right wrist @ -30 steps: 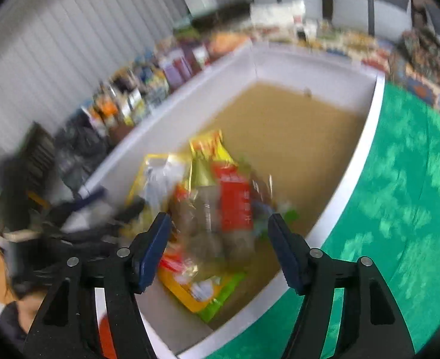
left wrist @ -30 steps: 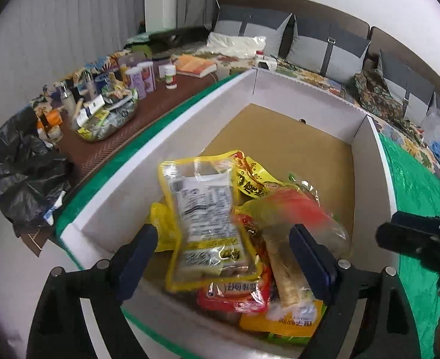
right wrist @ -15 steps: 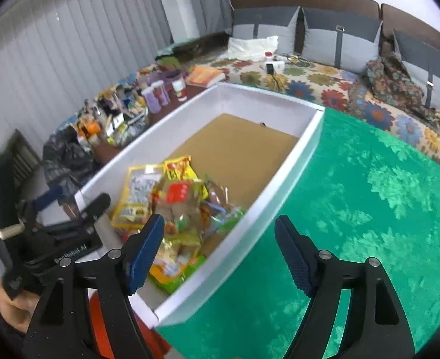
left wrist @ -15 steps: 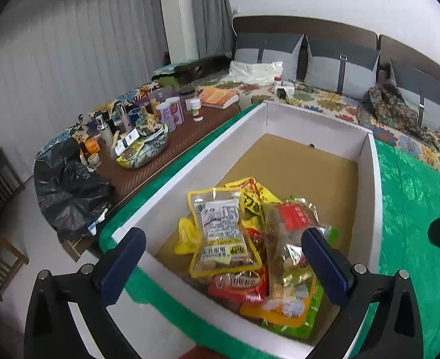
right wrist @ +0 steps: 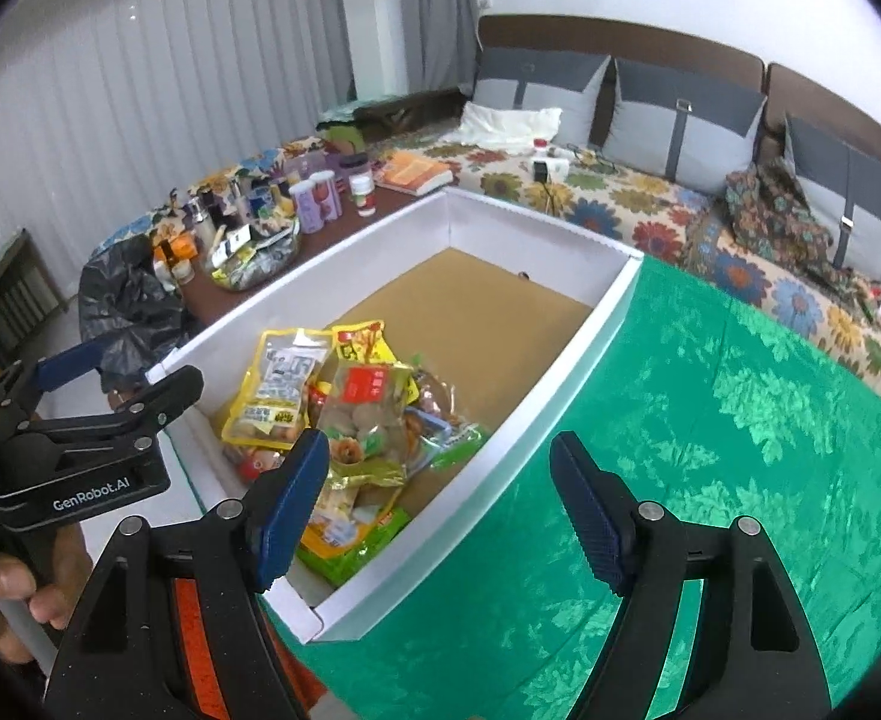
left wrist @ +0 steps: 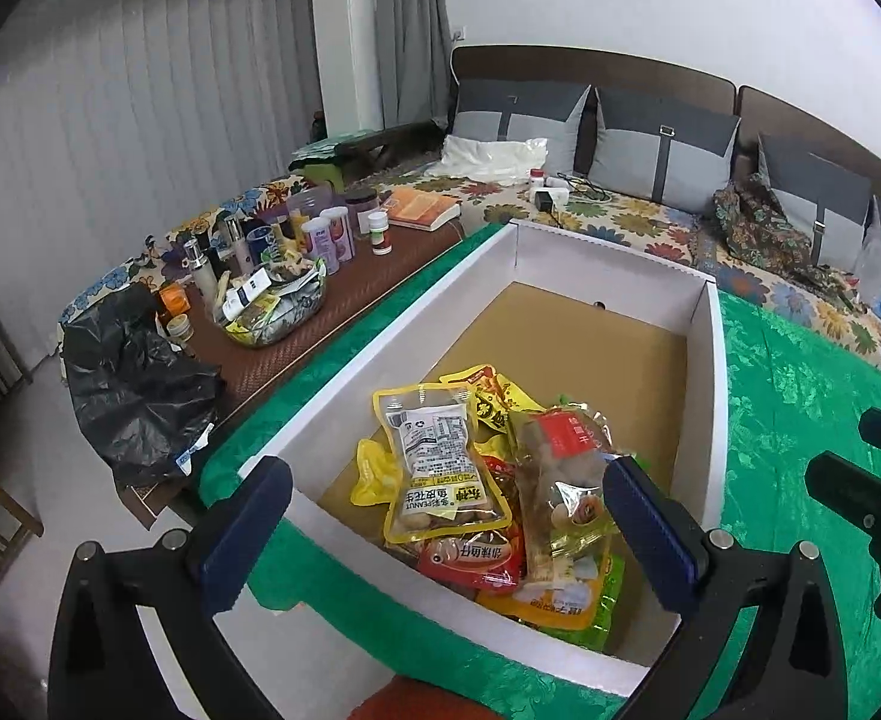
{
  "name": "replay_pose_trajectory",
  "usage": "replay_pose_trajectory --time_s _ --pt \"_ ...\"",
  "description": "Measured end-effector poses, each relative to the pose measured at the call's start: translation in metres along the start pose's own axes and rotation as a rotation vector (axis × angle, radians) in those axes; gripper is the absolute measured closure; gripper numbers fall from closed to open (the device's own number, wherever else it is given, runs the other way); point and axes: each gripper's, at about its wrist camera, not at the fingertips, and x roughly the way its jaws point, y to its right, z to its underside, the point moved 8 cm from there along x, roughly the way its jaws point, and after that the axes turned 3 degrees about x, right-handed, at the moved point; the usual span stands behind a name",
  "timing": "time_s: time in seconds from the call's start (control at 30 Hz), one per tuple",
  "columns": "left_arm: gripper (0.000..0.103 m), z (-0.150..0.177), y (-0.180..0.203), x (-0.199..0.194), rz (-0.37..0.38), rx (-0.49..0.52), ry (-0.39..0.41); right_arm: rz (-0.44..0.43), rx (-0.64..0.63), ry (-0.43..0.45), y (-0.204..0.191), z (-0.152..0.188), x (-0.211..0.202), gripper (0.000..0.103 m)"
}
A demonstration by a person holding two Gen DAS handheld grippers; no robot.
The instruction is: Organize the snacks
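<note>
I have both grippers hanging above the near end of the white box (left wrist: 707,360), which sits on the green cloth (right wrist: 710,450). The left gripper (left wrist: 449,531) has its jaws spread wide, with nothing between them; through the gap I look down on the snack pile (left wrist: 488,492) lying on the brown cardboard floor of the box, at its near end. The far half of that floor is bare. On top of the pile lies a yellow-edged peanut packet (left wrist: 440,462) with its printed label facing up, and just beside it, toward the right wall of the box, a clear bag with a red label (left wrist: 566,468). A red packet (left wrist: 470,558) and a green-edged one (left wrist: 611,600) poke out from under them at the near wall.

The right gripper (right wrist: 440,510) also has its jaws apart and holds nothing; it hovers over the right wall of the box, one finger above the pile and the other above the green cloth. In its view the left gripper shows at the near left corner of the box, with a hand (right wrist: 14,594) gripping it from below.

Left of the box runs a brown tabletop (left wrist: 344,300) crowded with bottles and jars (left wrist: 320,234), and a black plastic bag (left wrist: 134,384) slumps at its near end.
</note>
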Motion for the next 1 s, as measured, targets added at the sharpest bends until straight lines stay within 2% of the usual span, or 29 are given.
replay_pose_trajectory --time_s 0.23,0.33,0.47,0.63,0.8,1.0 --pt "0.000 -0.003 -0.006 -0.003 -0.010 -0.003 -0.011 -0.018 0.001 -0.002 -0.005 -0.004 -0.003 0.024" --pt "0.000 -0.007 -0.014 -0.006 -0.013 -0.031 0.013 -0.021 0.009 -0.013 -0.007 -0.006 -0.002 0.024" --pt "0.000 -0.010 -0.023 -0.011 -0.056 -0.032 0.036 -0.021 0.005 -0.030 -0.012 -0.004 0.001 0.024" --pt "0.000 -0.006 -0.030 -0.007 -0.025 -0.066 -0.012 -0.012 0.015 -0.070 -0.017 0.000 0.008 0.024" --pt "0.000 -0.001 -0.030 -0.001 -0.047 -0.039 -0.034 -0.006 -0.010 -0.084 -0.027 0.002 0.011 0.024" --pt "0.000 -0.002 -0.029 -0.001 -0.060 -0.023 -0.019 -0.004 -0.019 -0.096 -0.030 0.005 0.016 0.024"
